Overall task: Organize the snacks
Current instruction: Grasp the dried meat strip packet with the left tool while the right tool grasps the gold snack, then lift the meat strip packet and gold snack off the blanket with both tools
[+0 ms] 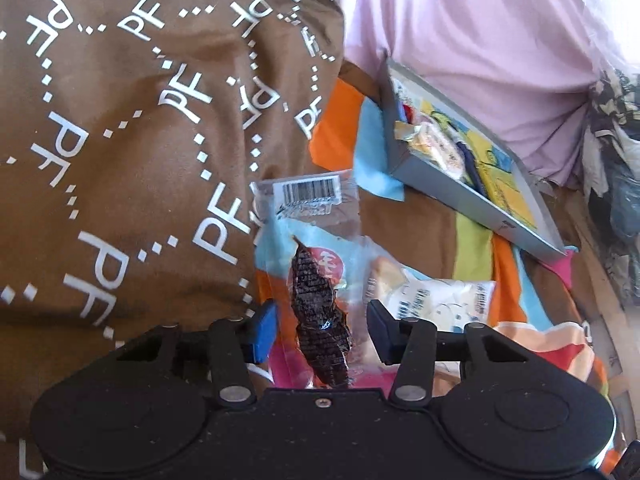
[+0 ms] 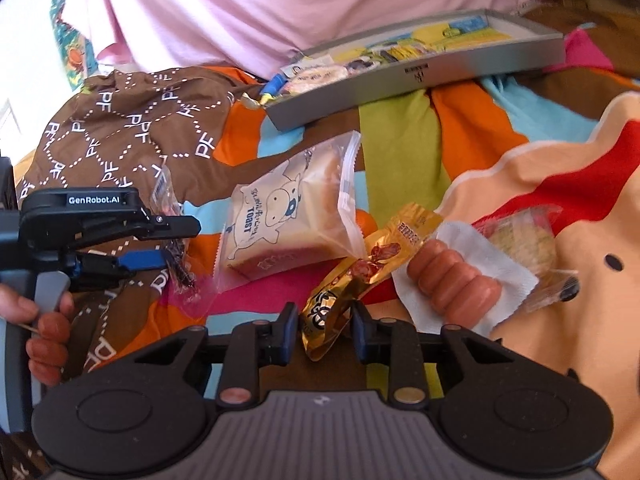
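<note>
Right wrist view first, since it shows the whole spread: we've got a colourful bedspread (image 2: pixel 400 140) covering everything, with a brown "PF" printed cloth (image 2: pixel 120 136) bunched up on the left side of it. At the back sits the grey box (image 2: pixel 416 76), shallow and open-topped, already holding a few wrapped snacks, so we reckon that's where everything is meant to end up.

Loose on the bedspread, well apart from the box: the toast packet (image 2: pixel 288 216), then the sausage pack (image 2: pixel 456 284) on its white backing, a clear-wrapped biscuit (image 2: pixel 520 240) just beside that, and the gold snack wrapper (image 2: pixel 360 280) lying diagonally.

Our right gripper (image 2: pixel 325 330) has its jaws set narrow around the lower end of the gold wrapper. The end sits between the blue pads, but we honestly can't tell if they're pinching it yet or just straddling it.

Our left gripper (image 1: pixel 322 326) is over by the brown cloth, and a clear snack bag (image 1: pixel 316 264) with a dark strip inside runs right up the gap between its jaws. From the left wrist view the fingers stand fairly wide, either side of the bag, not touching it. From the right wrist view the bag looks draped through them. A hand (image 2: pixel 44 320) grips the left handle.

Our guess: both are lining up grabs before carrying stuff to the box.
</note>
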The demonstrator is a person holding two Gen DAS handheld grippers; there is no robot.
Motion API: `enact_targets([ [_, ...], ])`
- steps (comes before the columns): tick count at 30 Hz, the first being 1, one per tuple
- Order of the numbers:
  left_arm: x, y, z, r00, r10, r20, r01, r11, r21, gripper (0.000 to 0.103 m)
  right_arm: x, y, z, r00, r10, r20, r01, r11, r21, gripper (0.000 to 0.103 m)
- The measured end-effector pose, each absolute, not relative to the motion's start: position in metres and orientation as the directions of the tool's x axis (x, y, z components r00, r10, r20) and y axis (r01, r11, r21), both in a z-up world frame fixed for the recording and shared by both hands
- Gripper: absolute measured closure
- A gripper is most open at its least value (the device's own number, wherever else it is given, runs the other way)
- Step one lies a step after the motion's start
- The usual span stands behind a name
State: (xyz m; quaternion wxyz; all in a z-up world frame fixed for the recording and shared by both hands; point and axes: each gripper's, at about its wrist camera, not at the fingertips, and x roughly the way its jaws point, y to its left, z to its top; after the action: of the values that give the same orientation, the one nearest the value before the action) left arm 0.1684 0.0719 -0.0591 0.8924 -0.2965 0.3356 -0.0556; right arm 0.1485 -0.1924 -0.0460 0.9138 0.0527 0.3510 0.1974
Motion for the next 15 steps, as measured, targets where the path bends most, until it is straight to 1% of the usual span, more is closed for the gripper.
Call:
enact_targets([
  [6, 0.149, 0.063, -0.046, 0.773, -0.327, -0.544, -0.045, 0.827, -0.561, 0.055, 0.124, -0.198, -0.032, 0.685, 0.398, -0.610, -0.363, 0.913, 0.187, 0.072],
  [11, 0.141, 0.053, -0.042, 0.760, -0.347, -0.550, -0.024, 0.830, -0.558, 0.055, 0.106, -0.206, -0.023, 0.669, 0.408, -0.621, -0.369, 0.908, 0.199, 0.072],
  [15, 0.133, 0.042, -0.034, 0.748, -0.384, -0.541, 0.018, 0.826, -0.563, 0.056, 0.094, -0.210, -0.010, 0.658, 0.406, -0.634, -0.393, 0.904, 0.170, 0.072],
])
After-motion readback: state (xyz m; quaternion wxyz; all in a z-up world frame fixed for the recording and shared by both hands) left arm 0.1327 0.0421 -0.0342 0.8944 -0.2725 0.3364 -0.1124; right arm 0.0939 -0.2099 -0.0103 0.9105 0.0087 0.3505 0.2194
